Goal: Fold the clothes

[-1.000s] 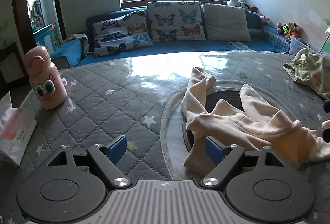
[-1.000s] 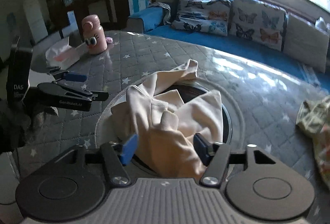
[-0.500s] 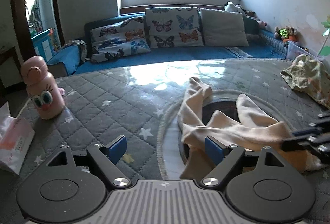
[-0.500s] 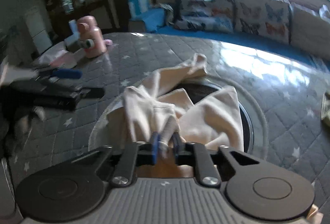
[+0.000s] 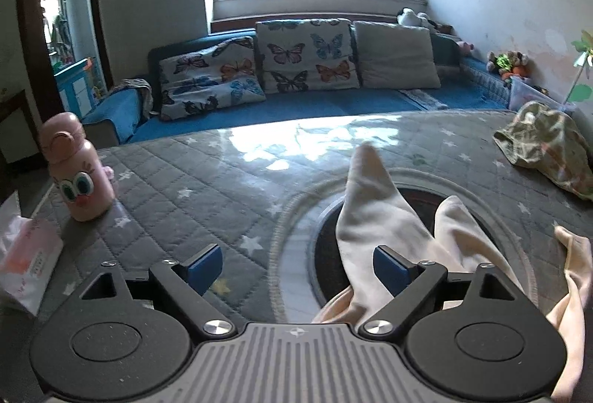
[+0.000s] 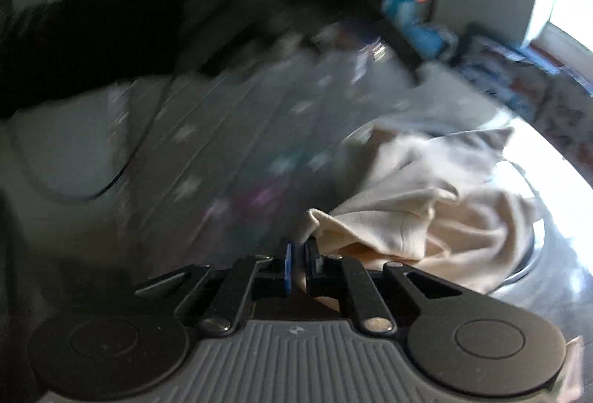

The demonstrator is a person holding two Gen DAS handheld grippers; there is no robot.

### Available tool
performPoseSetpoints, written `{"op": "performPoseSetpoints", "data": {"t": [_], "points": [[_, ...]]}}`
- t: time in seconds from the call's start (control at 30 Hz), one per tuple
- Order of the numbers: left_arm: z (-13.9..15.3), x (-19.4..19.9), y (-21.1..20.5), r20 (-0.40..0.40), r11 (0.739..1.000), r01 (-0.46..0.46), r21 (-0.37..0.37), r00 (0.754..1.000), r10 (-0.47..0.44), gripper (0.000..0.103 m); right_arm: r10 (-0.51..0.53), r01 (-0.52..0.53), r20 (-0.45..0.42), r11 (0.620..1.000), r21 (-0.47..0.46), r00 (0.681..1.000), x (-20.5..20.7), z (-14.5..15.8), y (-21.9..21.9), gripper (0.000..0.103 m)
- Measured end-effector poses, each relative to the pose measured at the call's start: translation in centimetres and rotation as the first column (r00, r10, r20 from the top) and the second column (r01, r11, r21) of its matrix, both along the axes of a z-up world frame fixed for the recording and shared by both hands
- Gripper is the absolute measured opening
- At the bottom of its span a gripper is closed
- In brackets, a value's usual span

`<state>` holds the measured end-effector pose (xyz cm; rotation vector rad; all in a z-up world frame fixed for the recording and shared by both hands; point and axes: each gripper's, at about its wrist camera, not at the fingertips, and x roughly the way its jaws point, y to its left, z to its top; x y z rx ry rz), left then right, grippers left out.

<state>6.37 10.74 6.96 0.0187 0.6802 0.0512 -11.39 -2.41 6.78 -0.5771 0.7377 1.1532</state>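
A cream garment (image 5: 385, 217) lies crumpled over the dark round centre of a grey quilted star-pattern table (image 5: 192, 180). My left gripper (image 5: 296, 266) is open and empty, its right pad beside the cloth's near edge. In the right wrist view, which is motion-blurred, my right gripper (image 6: 299, 264) is shut on an edge of the cream garment (image 6: 426, 206) and holds it lifted. A second, green patterned garment (image 5: 548, 147) lies at the table's far right.
A pink cartoon-face bottle (image 5: 76, 169) stands at the table's left, with a tissue pack (image 5: 26, 266) near the left edge. A blue sofa (image 5: 333, 102) with butterfly cushions runs behind the table under the window.
My right gripper closed on the cream garment's edge and swung left, pulling the cloth up and toward me. The left gripper stayed open and drew back a little.
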Motion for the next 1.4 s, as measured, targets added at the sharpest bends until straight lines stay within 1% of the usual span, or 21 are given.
{"op": "performPoseSetpoints", "data": {"t": [0.13,0.27,0.4,0.47,0.5,0.53,0.57,0.63,0.67,0.7,0.77,0.8,0.87,1.0,1.03,1.1,1.23,1.3,1.33,1.37,1.4], "points": [[-0.9,0.5,-2.8,-0.029,0.998,0.058,-0.006,0.998,-0.058,0.091,-0.008,0.009,-0.077,1.0,0.002,0.997,-0.4,-0.9,-0.5,0.01],[-1.8,0.9,-5.8,-0.049,0.991,0.131,-0.011,0.99,-0.131,0.09,-0.06,0.069,-0.12,0.995,0.07,0.991,0.3,0.5,-2.5,0.017],[-3.1,1.1,-8.4,-0.076,0.978,0.208,0.022,0.976,-0.206,0.087,-0.185,0.198,-0.125,0.975,0.1,0.975,2.0,1.6,-5.5,0.02],[-3.8,1.2,-8.9,-0.098,0.975,0.22,0.034,0.972,-0.216,0.08,-0.286,0.298,-0.113,0.949,0.103,0.952,3.3,1.9,-7.1,0.026],[-4.1,1.3,-9.0,-0.11,0.974,0.222,0.039,0.97,-0.216,0.078,-0.342,0.353,-0.104,0.93,0.105,0.934,4.1,2.0,-7.9,0.026],[-4.4,1.4,-9.1,-0.122,0.974,0.223,0.043,0.969,-0.216,0.07,-0.398,0.406,-0.095,0.907,0.106,0.913,4.9,2.1,-8.6,0.027],[-4.6,1.5,-9.1,-0.134,0.974,0.222,0.042,0.967,-0.215,0.06,-0.449,0.456,-0.084,0.884,0.104,0.889,5.7,2.1,-9.1,0.031],[-5.0,1.5,-9.0,-0.153,0.975,0.22,0.034,0.965,-0.212,0.049,-0.547,0.55,-0.063,0.829,0.102,0.835,7.4,2.1,-10.0,0.039],[-5.1,1.4,-8.9,-0.157,0.975,0.222,0.027,0.964,-0.215,0.042,-0.593,0.595,-0.052,0.797,0.101,0.804,8.2,2.0,-10.4,0.04],[-5.1,1.2,-8.8,-0.155,0.974,0.225,0.023,0.963,-0.219,0.039,-0.637,0.638,-0.041,0.764,0.101,0.769,9.0,2.0,-10.9,0.04],[-4.9,0.8,-8.6,-0.149,0.973,0.232,0.016,0.962,-0.227,0.025,-0.688,0.689,-0.043,0.718,0.099,0.724,10.4,1.5,-11.4,0.04],[-4.7,0.5,-8.5,-0.14,0.972,0.235,0.015,0.963,-0.23,0.023,-0.708,0.708,-0.044,0.699,0.101,0.705,11.0,1.1,-11.6,0.04],[-4.1,-0.2,-8.3,-0.122,0.972,0.233,0.019,0.966,-0.229,0.012,-0.746,0.747,-0.052,0.656,0.106,0.663,12.0,0.3,-12.2,0.04],[-3.1,-1.5,-6.7,-0.09,0.979,0.204,0.009,0.975,-0.203,0.008,-0.814,0.814,-0.053,0.573,0.099,0.579,13.5,-1.7,-13.6,0.04],[-2.9,-1.8,-6.3,-0.084,0.981,0.192,0.01,0.978,-0.19,0.007,-0.822,0.824,-0.061,0.56,0.09,0.566,13.7,-2.0,-13.9,0.039],[-2.6,-2.2,-5.3,-0.077,0.987,0.162,0.002,0.984,-0.162,0.007,-0.836,0.839,-0.074,0.54,0.072,0.544,14.1,-2.7,-14.1,0.035],[-1.9,-2.3,-4.4,-0.076,0.989,0.138,-0.054,0.987,-0.142,0.009,-0.845,0.845,-0.046,0.528,0.082,0.532,13.6,-3.1,-14.4,0.01],[-1.8,-2.0,-5.1,-0.071,0.987,0.148,-0.057,0.986,-0.152,0.014,-0.852,0.851,-0.041,0.517,0.091,0.522,13.2,-2.9,-14.8,0.005],[-1.7,-1.8,-5.7,-0.067,0.986,0.158,-0.052,0.985,-0.161,0.026,-0.855,0.854,-0.04,0.512,0.095,0.517,13.0,-2.7,-15.0,0.005],[-1.7,-1.7,-6.3,-0.064,0.985,0.168,-0.046,0.983,-0.17,0.044,-0.858,0.856,-0.038,0.506,0.1,0.512,12.8,-2.6,-15.2,0.004],[-1.7,-1.5,-6.9,-0.06,0.983,0.177,-0.04,0.982,-0.179,0.052,-0.86,0.857,-0.032,0.504,0.105,0.51,12.5,-2.4,-15.5,0.004]]}}
